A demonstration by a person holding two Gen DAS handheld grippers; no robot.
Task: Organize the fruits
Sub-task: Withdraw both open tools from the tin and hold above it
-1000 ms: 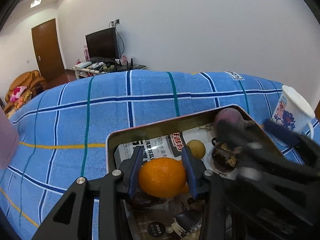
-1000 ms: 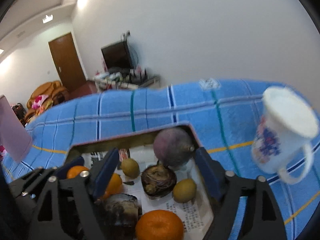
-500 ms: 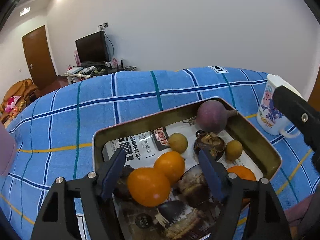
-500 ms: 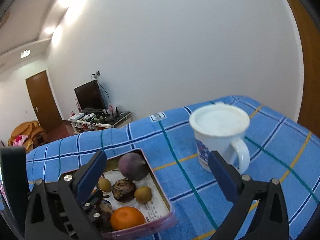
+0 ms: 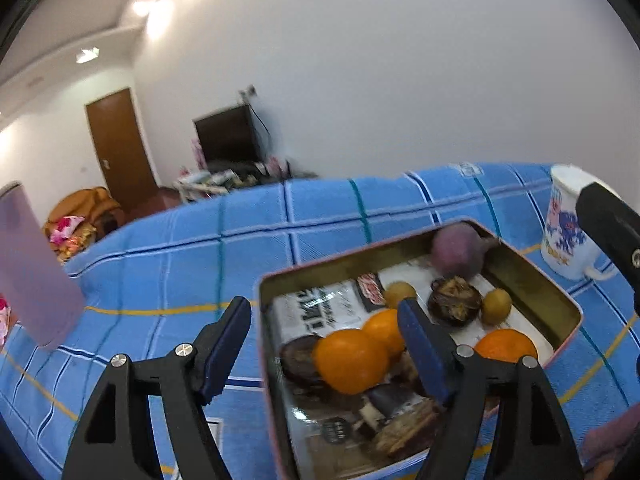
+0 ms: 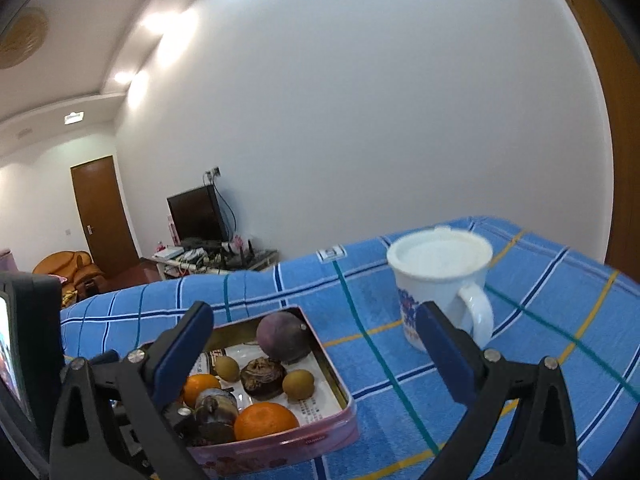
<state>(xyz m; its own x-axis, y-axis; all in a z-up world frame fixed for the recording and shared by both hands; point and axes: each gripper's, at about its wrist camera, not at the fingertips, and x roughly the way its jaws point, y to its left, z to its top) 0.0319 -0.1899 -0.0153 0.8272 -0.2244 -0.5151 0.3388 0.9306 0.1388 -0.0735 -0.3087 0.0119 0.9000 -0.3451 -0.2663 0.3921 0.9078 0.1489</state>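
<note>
Orange [image 5: 350,361] between open left claw [image 5: 324,344]

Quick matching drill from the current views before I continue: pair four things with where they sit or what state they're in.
Things:
1. purple fruit
2. white mug
3. left gripper
4. front orange

Places or states:
A. on the blue cloth, outside the tin
B. jaws apart, gripping nothing
C. far corner of the tin
D. near edge of the tin, closest to the right gripper's camera

Pairs: 1-C, 2-A, 3-B, 4-D
</note>
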